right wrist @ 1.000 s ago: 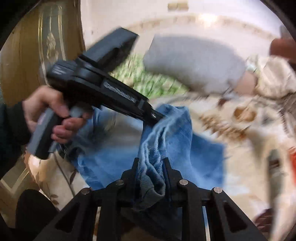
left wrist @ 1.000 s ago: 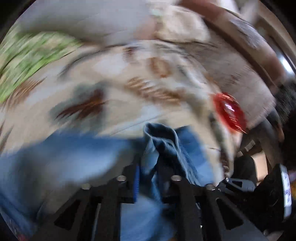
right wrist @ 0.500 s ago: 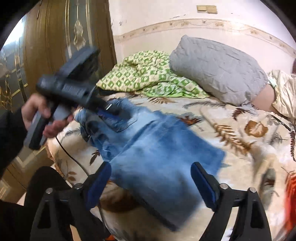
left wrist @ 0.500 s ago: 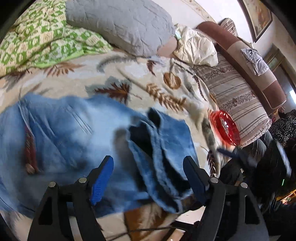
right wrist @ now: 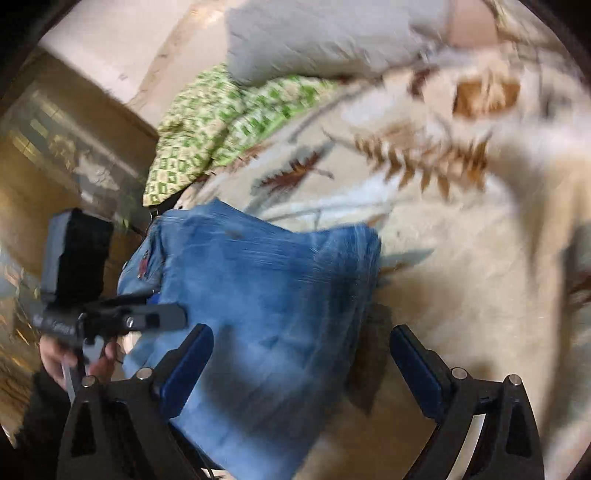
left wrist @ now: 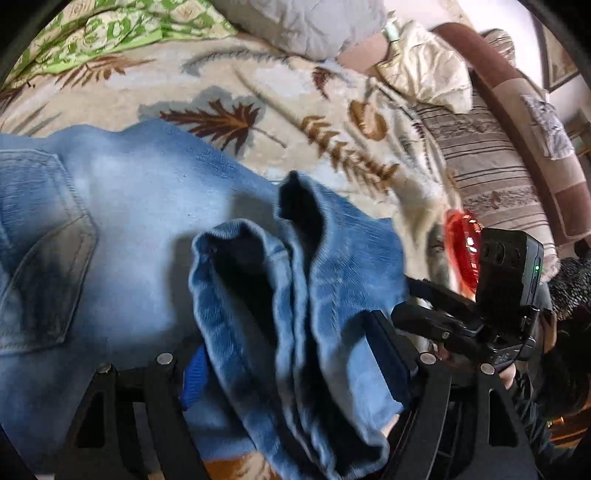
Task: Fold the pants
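Light-blue jeans [left wrist: 147,229] lie folded over on a bed [left wrist: 295,99] covered with a cream blanket printed with brown leaves. In the left wrist view a back pocket [left wrist: 44,258] shows at the left, and the two leg cuffs [left wrist: 295,280] rest on top of the denim, their hems gaping open and dark inside, side by side near the bed's near edge. In the right wrist view, which is blurred, the jeans [right wrist: 258,295] form a thick blue block by the bed's near left corner, with bare blanket [right wrist: 461,258] stretching to the right.

The left gripper [left wrist: 295,362] points steeply down over the cuffs, its jaws standing apart with the cuffs bunched between them; the blue pads [left wrist: 194,373] sit beside the cloth and whether they press it cannot be told for sure, though the fabric lies slack. The right gripper [right wrist: 299,369] angles down over the jeans' right edge, its jaws spreading wider, the left pad over denim and the right pad over blanket, nothing clamped.

Each view catches the other tool: a hand [right wrist: 74,358] in a dark sleeve holds the left gripper's handle at the bed's left edge. A grey pillow [left wrist: 306,22] and a green patterned cover [left wrist: 110,33] lie at the bed's far side; a red dish [left wrist: 461,251] sits near its right edge, by a striped sofa [left wrist: 498,177].
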The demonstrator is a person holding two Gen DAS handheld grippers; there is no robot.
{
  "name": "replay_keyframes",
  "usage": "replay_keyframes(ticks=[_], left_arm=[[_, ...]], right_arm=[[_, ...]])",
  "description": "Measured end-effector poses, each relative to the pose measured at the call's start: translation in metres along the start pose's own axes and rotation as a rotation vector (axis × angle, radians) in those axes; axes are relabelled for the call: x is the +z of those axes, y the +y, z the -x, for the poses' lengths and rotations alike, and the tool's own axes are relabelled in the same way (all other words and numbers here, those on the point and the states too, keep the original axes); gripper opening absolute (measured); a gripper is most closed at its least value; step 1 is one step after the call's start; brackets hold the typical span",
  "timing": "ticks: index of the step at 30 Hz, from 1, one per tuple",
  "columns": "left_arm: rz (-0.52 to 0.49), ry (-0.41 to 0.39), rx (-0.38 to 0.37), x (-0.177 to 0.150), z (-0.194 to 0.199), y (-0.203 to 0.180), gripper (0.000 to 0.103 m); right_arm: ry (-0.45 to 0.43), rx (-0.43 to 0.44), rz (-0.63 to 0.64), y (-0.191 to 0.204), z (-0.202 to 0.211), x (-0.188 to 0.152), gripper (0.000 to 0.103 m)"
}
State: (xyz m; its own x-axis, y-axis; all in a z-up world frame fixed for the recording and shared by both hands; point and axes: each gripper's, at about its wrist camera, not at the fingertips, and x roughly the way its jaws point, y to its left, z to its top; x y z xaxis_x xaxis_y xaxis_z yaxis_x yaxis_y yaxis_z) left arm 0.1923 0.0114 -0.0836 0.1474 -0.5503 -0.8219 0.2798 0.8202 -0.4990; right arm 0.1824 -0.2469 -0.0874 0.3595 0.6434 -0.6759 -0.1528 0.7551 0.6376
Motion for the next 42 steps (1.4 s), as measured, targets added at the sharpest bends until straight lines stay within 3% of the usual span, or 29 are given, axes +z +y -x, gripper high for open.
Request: replay_keyframes(ticks=[1,2,4,6,7,8,12,17,22,32,38,42], left_arm=[[-0.005,0.002,0.006,0.001,-0.005,0.001,0.076],[-0.021,-0.008,0.017,0.001,-0.008,0.001,0.061],[-0.052,-0.022,0.043,-0.003,-0.009,0.003,0.041],[-0.047,-0.035,0.021,-0.006,-0.005,0.009,0.030],[-0.042,-0.041,0.007,-0.007,-0.003,0.011,0.024],[-0.039,-0.045,-0.003,-0.008,-0.002,0.013,0.022],[-0.052,-0.074,-0.005,-0.008,-0.006,0.008,0.013],[-0.053,-0.073,-0.066,0.004,-0.017,-0.001,0.011],[-0.093,-0.059,-0.052,0.018,-0.034,-0.029,0.011],[-0.055,-0.099,-0.139,0.055,-0.066,-0.062,0.011],[-0.028,-0.070,-0.091,0.062,-0.096,-0.064,0.011],[-0.022,-0.067,-0.094,0.062,-0.097,-0.062,0.012]], right_arm=[[-0.007,0.027,-0.026,-0.003,-0.006,0.000,0.098],[-0.036,0.049,-0.036,-0.004,-0.008,0.001,0.096],[-0.041,0.102,-0.039,0.000,-0.015,0.004,0.076],[-0.040,0.063,-0.015,0.005,-0.023,0.004,0.062],[-0.045,0.048,0.007,0.008,-0.023,0.004,0.053],[-0.055,0.045,0.019,0.008,-0.021,0.004,0.038],[-0.083,0.097,0.032,0.010,-0.016,0.005,0.022],[-0.124,0.107,0.088,0.024,0.001,0.009,0.017],[-0.140,0.078,0.143,0.033,0.016,0.020,0.016],[-0.175,0.001,0.109,-0.003,0.046,0.053,0.016],[-0.136,-0.074,0.048,-0.039,0.038,0.062,0.016],[-0.143,-0.067,-0.012,-0.059,0.038,0.061,0.016]])
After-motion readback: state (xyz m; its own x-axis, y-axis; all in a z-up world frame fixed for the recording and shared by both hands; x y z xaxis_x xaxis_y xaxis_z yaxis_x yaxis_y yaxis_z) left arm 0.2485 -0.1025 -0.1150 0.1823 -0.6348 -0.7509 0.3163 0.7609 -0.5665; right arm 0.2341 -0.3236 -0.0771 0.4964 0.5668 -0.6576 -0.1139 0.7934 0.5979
